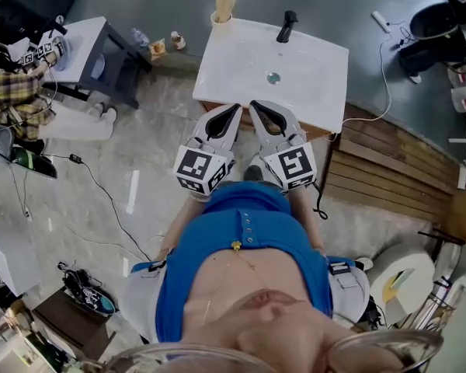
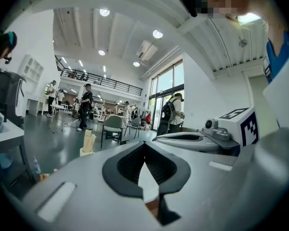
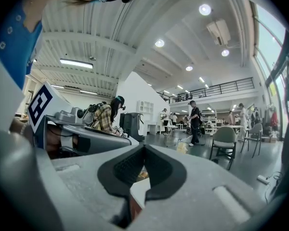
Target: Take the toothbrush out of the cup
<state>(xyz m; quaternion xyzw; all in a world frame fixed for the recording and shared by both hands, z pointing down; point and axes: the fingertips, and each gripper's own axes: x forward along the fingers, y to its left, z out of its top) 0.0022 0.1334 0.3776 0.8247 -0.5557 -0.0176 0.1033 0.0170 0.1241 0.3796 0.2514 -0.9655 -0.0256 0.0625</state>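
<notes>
A pale cup with light wooden toothbrush handles sticking out stands on the far left corner of the white washbasin top. The same cup shows left of the jaws in the left gripper view. My left gripper and right gripper are held side by side at the basin's near edge, well short of the cup. Both point level toward the basin. In each gripper view the black jaw pads meet at the tip, left gripper and right gripper, with nothing between them.
A black tap and a drain are on the basin. A person in a plaid shirt sits at a table far left. Cables lie on the floor, and a wooden slat platform is to the right. A grey chair stands beyond.
</notes>
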